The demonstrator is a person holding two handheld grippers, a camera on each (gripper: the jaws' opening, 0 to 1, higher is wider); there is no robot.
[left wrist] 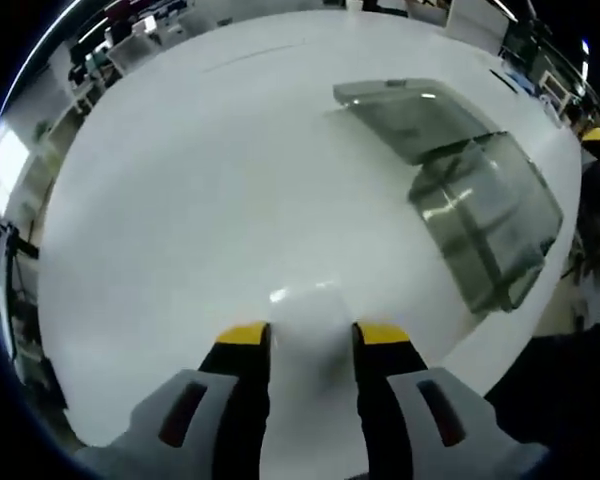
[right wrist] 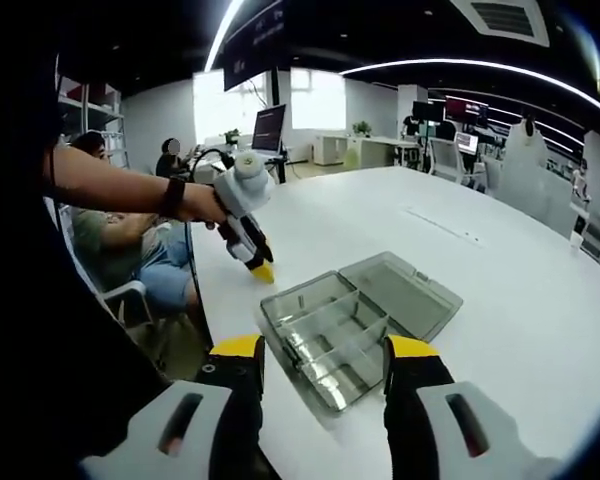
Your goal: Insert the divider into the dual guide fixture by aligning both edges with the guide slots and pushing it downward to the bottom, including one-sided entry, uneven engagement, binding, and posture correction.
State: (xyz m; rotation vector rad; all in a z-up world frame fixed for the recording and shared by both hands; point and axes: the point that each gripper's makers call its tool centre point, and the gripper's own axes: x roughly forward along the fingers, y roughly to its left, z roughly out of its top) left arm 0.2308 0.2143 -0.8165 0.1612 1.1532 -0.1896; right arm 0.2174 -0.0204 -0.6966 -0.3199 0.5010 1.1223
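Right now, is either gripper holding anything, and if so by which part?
Nothing is held. The left gripper stands open over bare table, and the right gripper stands open above the clear compartment box, touching nothing.

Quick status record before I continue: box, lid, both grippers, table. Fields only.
box: clear plastic compartment box, open, on the white table, near its edge
lid: hinged open, lying flat on the table beside the box
dividers: clear partitions visible inside the box; exact count hard to tell
left gripper: held in a hand above the table, beside the box, holding nothing; jaws open in the left gripper view
right gripper: open, empty, pointed at the box, not touching it
background: office desks, monitors, seated person
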